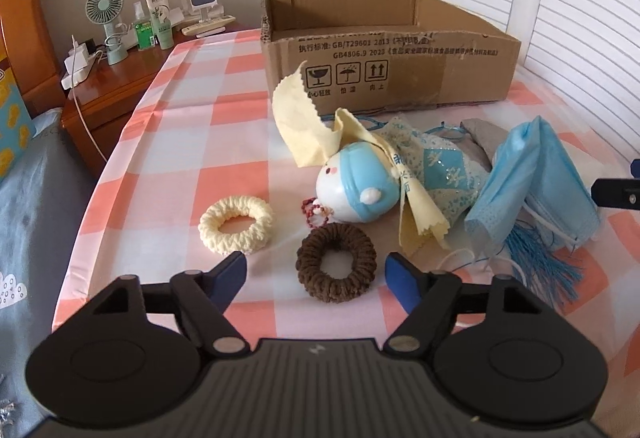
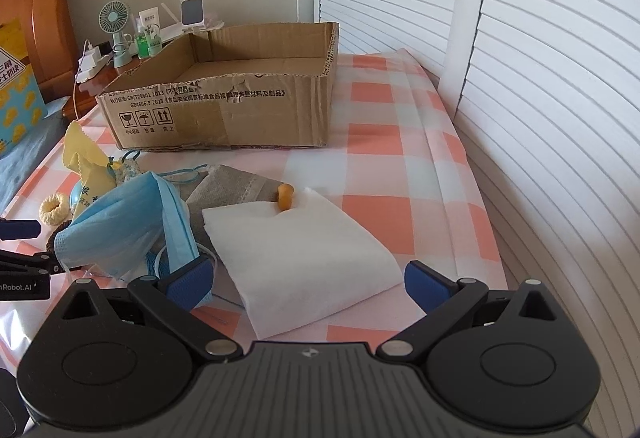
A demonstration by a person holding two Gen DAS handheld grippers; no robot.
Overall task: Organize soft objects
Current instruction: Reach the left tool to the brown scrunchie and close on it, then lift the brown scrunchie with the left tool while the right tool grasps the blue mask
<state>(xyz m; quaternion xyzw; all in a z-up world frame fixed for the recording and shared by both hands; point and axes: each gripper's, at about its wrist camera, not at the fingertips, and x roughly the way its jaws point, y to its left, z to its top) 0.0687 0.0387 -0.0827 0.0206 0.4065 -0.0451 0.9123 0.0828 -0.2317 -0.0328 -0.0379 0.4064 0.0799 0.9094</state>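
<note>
With its jaws apart and nothing between them, the left tool (image 1: 316, 270) hangs over a brown hair ring (image 1: 336, 262) on the checked bed (image 1: 180, 109), the empty cardboard box (image 1: 384, 49) at the far side. The right tool (image 2: 308, 280), jaws also apart, straddles a folded white cloth (image 2: 296, 258). A shallow pinch could let the ring slip free, or snag the mask (image 1: 532, 177) cords close by on its right.

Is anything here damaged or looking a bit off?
Yes. The cardboard box is battered: its front rim is torn and ragged, with its flaps gone. It looks empty, while the soft things lie jumbled in front of it: a blue face mask crumpled over a doll, whose yellow cloth sticks up.
</note>
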